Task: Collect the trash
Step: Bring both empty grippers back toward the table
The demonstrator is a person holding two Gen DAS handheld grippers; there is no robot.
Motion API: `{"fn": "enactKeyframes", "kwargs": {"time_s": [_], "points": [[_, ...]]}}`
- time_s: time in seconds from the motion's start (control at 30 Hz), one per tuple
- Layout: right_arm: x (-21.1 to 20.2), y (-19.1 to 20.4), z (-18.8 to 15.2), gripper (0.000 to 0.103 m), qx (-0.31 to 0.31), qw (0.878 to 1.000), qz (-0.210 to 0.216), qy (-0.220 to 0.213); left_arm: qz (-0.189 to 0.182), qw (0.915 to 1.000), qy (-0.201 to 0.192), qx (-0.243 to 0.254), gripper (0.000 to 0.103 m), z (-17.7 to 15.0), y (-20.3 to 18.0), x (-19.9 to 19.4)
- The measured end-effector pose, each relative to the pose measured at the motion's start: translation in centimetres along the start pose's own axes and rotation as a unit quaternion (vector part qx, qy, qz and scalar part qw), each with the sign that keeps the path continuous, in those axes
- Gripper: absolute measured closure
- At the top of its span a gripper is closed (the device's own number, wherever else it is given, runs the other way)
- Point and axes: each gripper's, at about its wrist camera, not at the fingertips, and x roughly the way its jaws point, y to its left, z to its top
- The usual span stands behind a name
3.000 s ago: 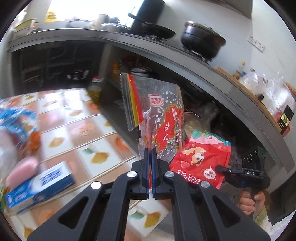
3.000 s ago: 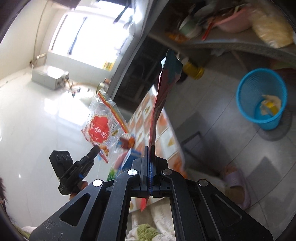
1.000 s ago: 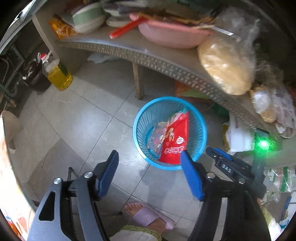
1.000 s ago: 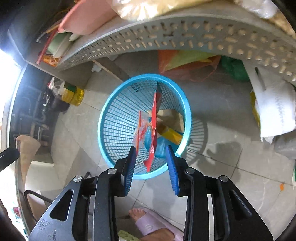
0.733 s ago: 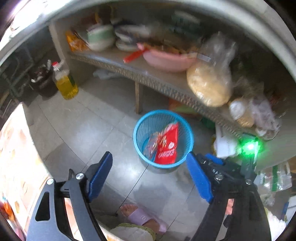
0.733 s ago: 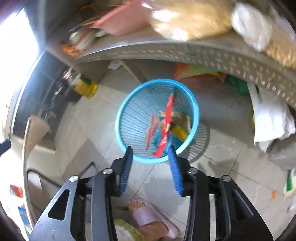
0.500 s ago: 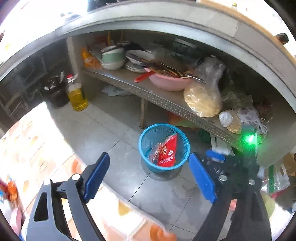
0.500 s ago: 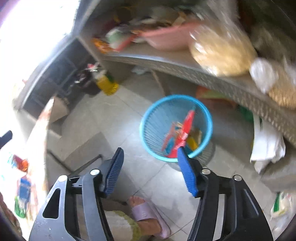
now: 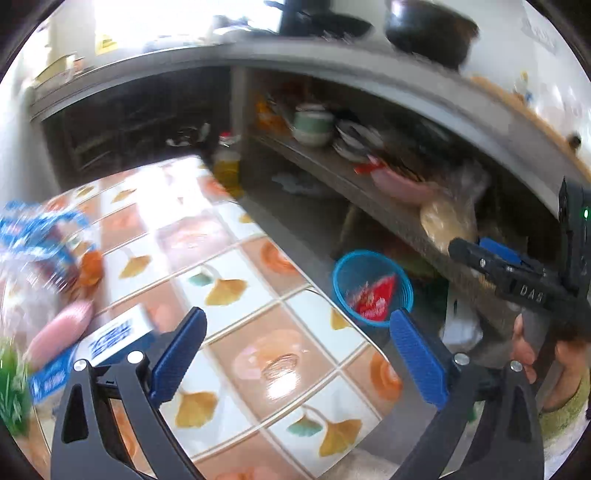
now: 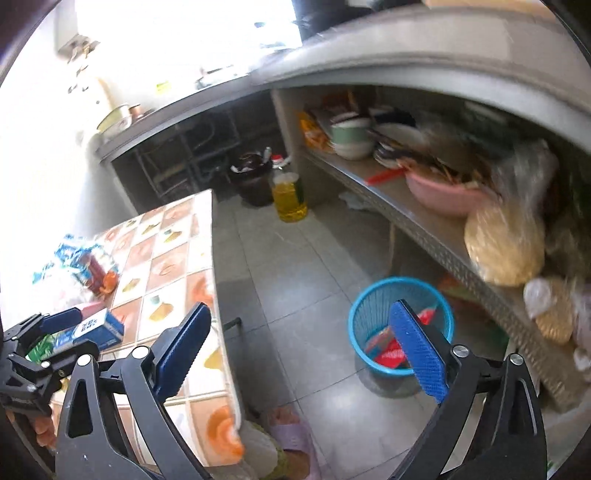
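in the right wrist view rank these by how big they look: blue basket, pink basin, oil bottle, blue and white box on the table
As they look in that view:
1. blue basket
2. pink basin
3. blue and white box and oil bottle: too alike to rank, and at different distances from the camera.

Grey tiled floor [image 10: 295, 266], leaf-patterned table [image 9: 236, 280], bright window [image 10: 177, 33]

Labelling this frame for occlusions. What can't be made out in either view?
- Blue mesh plastic bin: in the right wrist view the right hand-held gripper finger covers part of its contents; only red wrappers show.
- Blue-and-white clear bag on the tiled table: motion-blurred in the left wrist view, print unreadable.
- Blue-and-white box: lettering too small.
- Black pot: cut off by the top edge.
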Motion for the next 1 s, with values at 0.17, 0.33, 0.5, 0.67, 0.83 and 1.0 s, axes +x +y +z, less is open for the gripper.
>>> {"fn": "enactKeyframes", "kwargs": {"time_s": [0.17, 0.33, 0.5, 0.67, 0.83, 1.0], "points": [[-0.6, 3.6, -0.1, 0.008, -0.031, 0.999, -0.002, -0.010, 0.027, 0.9970, -0.024, -0.069, 0.006, -1.9, 4.1, -2.4], [-0.3, 7.4, -0.4, 0.008, -0.076, 0.997, -0.010, 0.000, 0.035, 0.9925, -0.040, -0.110, 0.006, -3.8, 7.5, -4.6], [-0.3, 10.8, -0.7, 0.008, -0.116, 0.993, -0.015, -0.002, 0.047, 0.9872, -0.055, -0.142, 0.006, -5.1, 10.1, -6.3], [-0.6, 14.1, -0.9, 0.008, -0.147, 0.989, -0.007, -0.009, 0.060, 0.9814, -0.068, -0.169, 0.006, -6.5, 12.4, -7.6], [-0.9, 17.7, -0.8, 0.008, -0.192, 0.981, -0.009, -0.023, 0.066, 0.9762, -0.080, -0.191, 0.006, -7.5, 14.2, -8.7], [-1.0, 20.5, -0.8, 0.008, -0.213, 0.977, 0.002, -0.034, 0.082, 0.9744, -0.091, -0.189, 0.006, -8.2, 15.3, -9.4]]}}
